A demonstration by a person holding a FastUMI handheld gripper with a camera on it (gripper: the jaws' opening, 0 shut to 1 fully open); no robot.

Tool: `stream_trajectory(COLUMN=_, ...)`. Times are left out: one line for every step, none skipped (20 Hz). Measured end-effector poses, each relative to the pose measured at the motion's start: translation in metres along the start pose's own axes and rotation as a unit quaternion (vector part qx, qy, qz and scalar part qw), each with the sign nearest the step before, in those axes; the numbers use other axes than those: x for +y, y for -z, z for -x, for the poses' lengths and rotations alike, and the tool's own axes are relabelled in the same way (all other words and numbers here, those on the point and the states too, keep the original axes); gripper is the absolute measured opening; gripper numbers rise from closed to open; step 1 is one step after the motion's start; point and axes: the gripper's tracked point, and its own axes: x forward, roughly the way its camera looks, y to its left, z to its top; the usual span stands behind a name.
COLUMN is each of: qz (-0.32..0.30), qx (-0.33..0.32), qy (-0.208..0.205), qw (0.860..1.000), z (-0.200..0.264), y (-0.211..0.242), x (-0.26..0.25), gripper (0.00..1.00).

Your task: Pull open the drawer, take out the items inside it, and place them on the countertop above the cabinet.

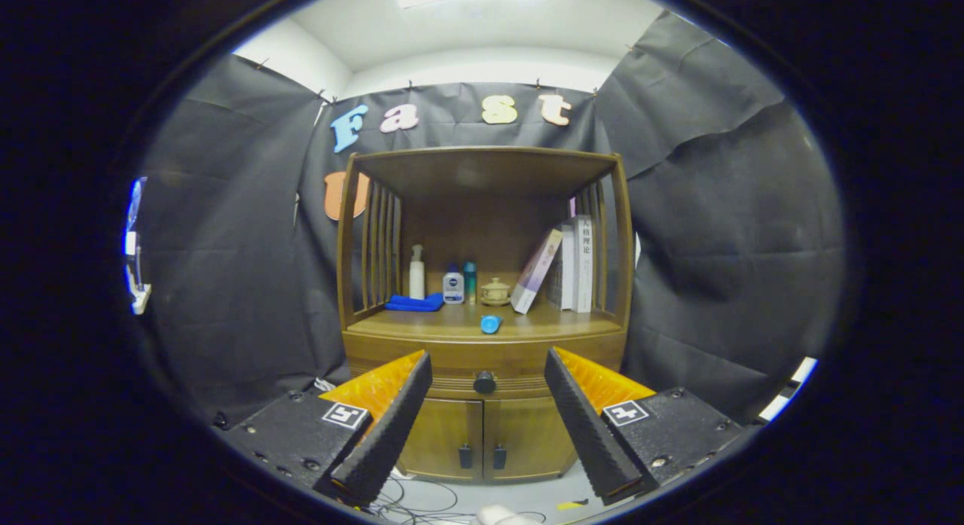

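Gripper (486,404) held wide open, nothing between the fingers, aimed square at the cabinet (483,427) from a standoff. Drawer knob (484,382) framed in the gap between the fingertips, beyond them, no contact. Drawer (483,363) seen shut flush w/ the front, contents hidden. Small blue item (490,324) lies on the countertop (452,323) just above the knob; can't be told whether it came from the drawer. Scene fits either approach before the pull, or drawer emptied & shut again, so no step is fixed. If the pull is pending: knob to be centred btwn fingers, closed on, drawn straight back
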Motion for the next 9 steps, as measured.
stream_trajectory(qz=-0.005, qx=0.001, qy=0.001, qw=1.0, z=-0.001, y=0.0, x=0.0, gripper=0.98)
stream_trajectory(qz=-0.01, qx=0.003, qy=0.002, qw=1.0, z=0.0, y=0.0, x=-0.001, gripper=0.99)
stream_trajectory(qz=-0.012, qx=0.004, qy=0.004, qw=1.0, z=-0.001, y=0.001, x=-0.003, gripper=0.99)
stream_trajectory(qz=-0.012, qx=0.005, qy=0.005, qw=1.0, z=-0.001, y=0.002, x=-0.005, gripper=0.99)
stream_trajectory(qz=-0.013, qx=0.009, qy=0.007, qw=1.0, z=-0.002, y=0.004, x=-0.007, gripper=0.99)
stream_trajectory(qz=-0.014, qx=0.011, qy=0.012, qw=1.0, z=-0.001, y=0.005, x=-0.01, gripper=0.99)
stream_trajectory(qz=-0.017, qx=0.013, qy=0.015, qw=1.0, z=-0.001, y=0.006, x=-0.013, gripper=0.99)
stream_trajectory(qz=-0.02, qx=0.013, qy=0.018, qw=1.0, z=-0.001, y=0.006, x=-0.016, gripper=0.99)
stream_trajectory(qz=-0.023, qx=0.012, qy=0.021, qw=0.999, z=-0.001, y=0.006, x=-0.018, gripper=0.99)
